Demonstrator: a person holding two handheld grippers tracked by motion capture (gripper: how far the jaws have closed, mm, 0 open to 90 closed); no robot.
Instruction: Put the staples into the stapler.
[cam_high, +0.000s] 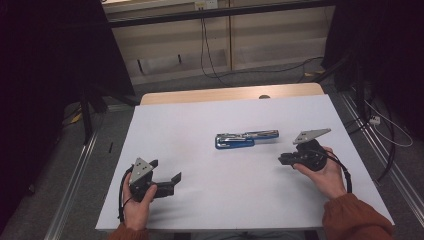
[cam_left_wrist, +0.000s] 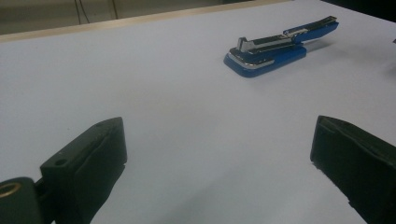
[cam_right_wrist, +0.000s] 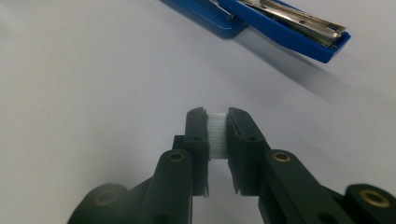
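Hands come in from the near edge of the table (cam_high: 165, 120), one at each side, both low over the white top. We hold the left gripper (cam_high: 167, 182) in the left hand (cam_high: 136, 200), pointing across toward the middle, its jaws wide apart with nothing between them. We hold the right gripper (cam_high: 283, 159) in the right hand (cam_high: 324, 172), aimed leftward, its jaws closed on a strip of staples (cam_right_wrist: 216, 134), white and ribbed between the pads. The stapler (cam_high: 246, 138), blue with its metal arm swung open, lies flat at the middle of the table, near the right gripper and well apart from the left. Beyond the far wooden edge we see a grey floor, cables (cam_high: 207, 55) and a pale wall, with dark curtains at both sides.
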